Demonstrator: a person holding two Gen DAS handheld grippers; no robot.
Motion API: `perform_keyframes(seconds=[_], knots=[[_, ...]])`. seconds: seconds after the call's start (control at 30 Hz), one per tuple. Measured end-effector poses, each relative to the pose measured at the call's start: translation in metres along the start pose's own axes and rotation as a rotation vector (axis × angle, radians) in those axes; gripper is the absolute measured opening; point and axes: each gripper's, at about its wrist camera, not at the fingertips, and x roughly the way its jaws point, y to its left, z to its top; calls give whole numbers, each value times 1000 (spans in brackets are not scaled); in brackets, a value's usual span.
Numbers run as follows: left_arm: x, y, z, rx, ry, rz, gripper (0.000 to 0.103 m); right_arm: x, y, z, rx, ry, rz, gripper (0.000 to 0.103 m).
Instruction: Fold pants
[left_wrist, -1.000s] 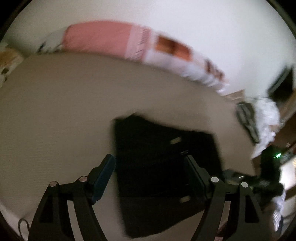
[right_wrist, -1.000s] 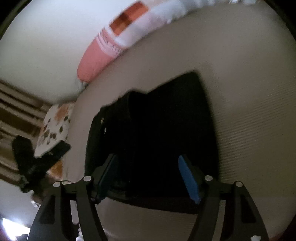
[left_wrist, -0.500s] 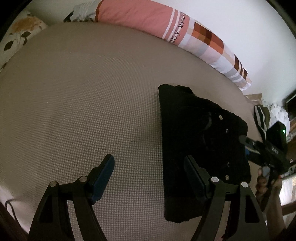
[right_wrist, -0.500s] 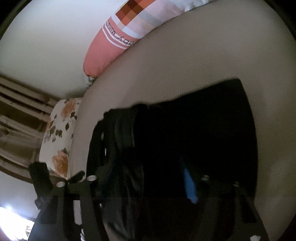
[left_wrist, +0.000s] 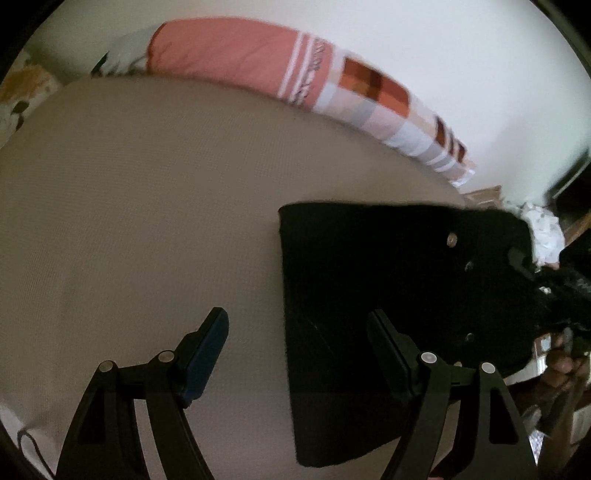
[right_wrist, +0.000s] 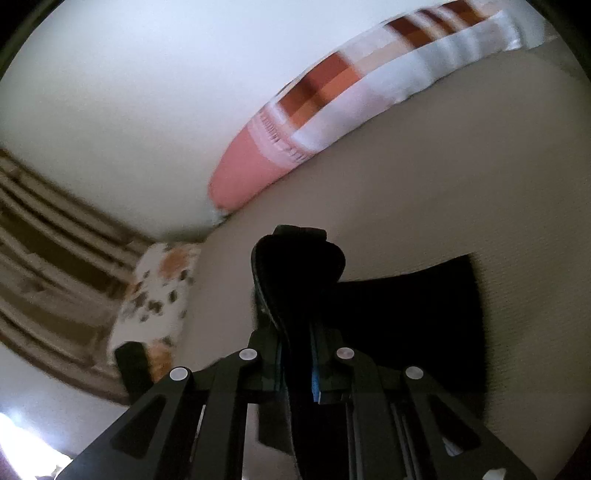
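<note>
Black pants (left_wrist: 388, 280) lie part-folded on the beige bed (left_wrist: 147, 206) — my right gripper (right_wrist: 297, 365) pinches their raised edge, left gripper (left_wrist: 295, 350) gapes empty. Next, I'd carry that edge across.

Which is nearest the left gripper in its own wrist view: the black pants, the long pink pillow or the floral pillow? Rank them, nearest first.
1. Black pants: on the bed, their near edge lying between the open fingers of the left gripper.
2. Floral pillow: far left corner of the bed.
3. Long pink pillow: along the far wall. It and the floral pillow are too close to call.
</note>
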Motion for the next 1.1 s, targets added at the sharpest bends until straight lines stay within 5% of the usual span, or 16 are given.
perform_keyframes(seconds=[0.2,0.37,0.73,0.83,0.93,1.1], knots=[[24,-25,2,69,22,42,77,33,-69,-17,31,74,-287,15],[64,-31,-12,142,121,137,77,32,-63,-16,6,64,-332,30],[58,-35,-43,174,147,115,78,-9,-33,-63,-52,75,-371,31],[54,-37,-49,182,146,123,78,-14,-28,-78,-63,88,-362,29],[49,-33,-55,173,149,117,77,-15,-23,-82,-105,89,-416,11],[49,-36,-60,169,146,116,77,-21,-29,-87,-65,95,-417,10]])
